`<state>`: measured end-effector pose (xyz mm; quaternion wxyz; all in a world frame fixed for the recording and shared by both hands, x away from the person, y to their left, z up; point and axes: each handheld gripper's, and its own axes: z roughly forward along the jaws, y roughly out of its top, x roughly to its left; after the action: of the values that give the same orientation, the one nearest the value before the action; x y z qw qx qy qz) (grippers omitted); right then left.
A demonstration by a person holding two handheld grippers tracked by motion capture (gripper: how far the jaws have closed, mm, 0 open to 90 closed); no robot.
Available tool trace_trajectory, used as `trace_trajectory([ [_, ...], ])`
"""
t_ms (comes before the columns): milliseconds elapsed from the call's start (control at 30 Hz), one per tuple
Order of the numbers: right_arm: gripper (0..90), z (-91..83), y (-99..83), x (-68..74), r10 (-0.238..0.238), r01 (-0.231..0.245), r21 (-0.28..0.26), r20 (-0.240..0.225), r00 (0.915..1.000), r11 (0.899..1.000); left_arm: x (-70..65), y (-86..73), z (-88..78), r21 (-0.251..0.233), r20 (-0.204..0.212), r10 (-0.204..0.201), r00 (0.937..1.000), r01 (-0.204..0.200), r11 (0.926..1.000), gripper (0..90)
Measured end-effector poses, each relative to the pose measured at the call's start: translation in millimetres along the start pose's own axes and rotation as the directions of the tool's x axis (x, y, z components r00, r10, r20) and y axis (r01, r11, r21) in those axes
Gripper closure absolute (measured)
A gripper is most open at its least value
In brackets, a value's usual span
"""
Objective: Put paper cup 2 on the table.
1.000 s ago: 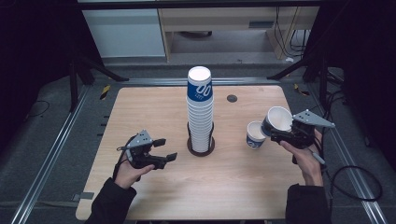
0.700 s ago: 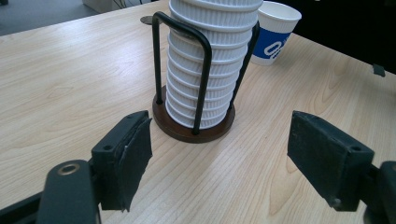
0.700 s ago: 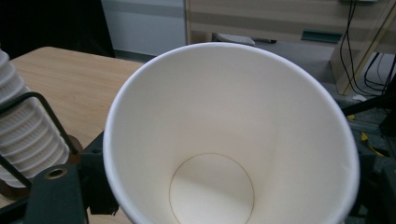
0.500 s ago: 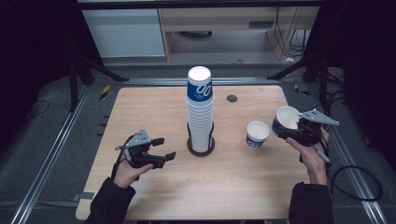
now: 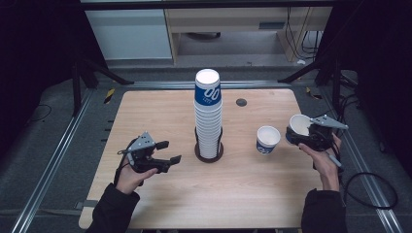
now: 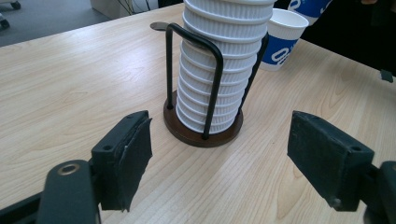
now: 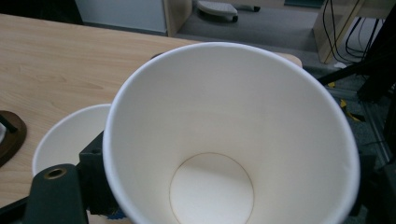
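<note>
While my right claw (image 5: 305, 133) grips 1 paper cup (image 5: 300, 124) at the counter's (image 5: 160, 111) right edge, just beside a second cup (image 5: 267, 139) standing there, my left claw (image 5: 165, 153) gapes empty, facing the cup stack (image 5: 208, 114) in its rack (image 6: 201, 135).

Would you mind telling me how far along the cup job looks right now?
Done: one blue-and-white paper cup stands upright on the wooden table, right of the tall cup stack in its black wire holder. In hand: the right hand-held gripper grips a second paper cup beside it. The left hand-held gripper is open. Many stacked cups remain.
</note>
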<state>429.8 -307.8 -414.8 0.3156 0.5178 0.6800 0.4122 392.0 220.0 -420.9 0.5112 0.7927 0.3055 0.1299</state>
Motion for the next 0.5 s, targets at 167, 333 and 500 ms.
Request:
trace_trajectory([
  [167,19.1,7.1,-7.4,-3.7,0.022,-0.022,0.025,-0.008,0.9997,0.999,-0.7,-0.4,1.0,0.007,-0.001,0.004,1.0000,-0.004,1.0000,21.2],
  [333,19.1,14.9,-16.1,-7.4,0.037,-0.036,0.049,-0.014,0.9992,0.998,-1.4,-0.8,0.8,0.006,-0.001,0.008,1.0000,-0.008,0.9999,21.2],
  [500,19.0,25.3,-22.9,-4.8,0.020,-0.019,0.097,-0.009,0.9998,0.995,-1.6,-0.6,0.1,0.006,0.000,0.011,0.9999,-0.011,0.9999,21.2],
])
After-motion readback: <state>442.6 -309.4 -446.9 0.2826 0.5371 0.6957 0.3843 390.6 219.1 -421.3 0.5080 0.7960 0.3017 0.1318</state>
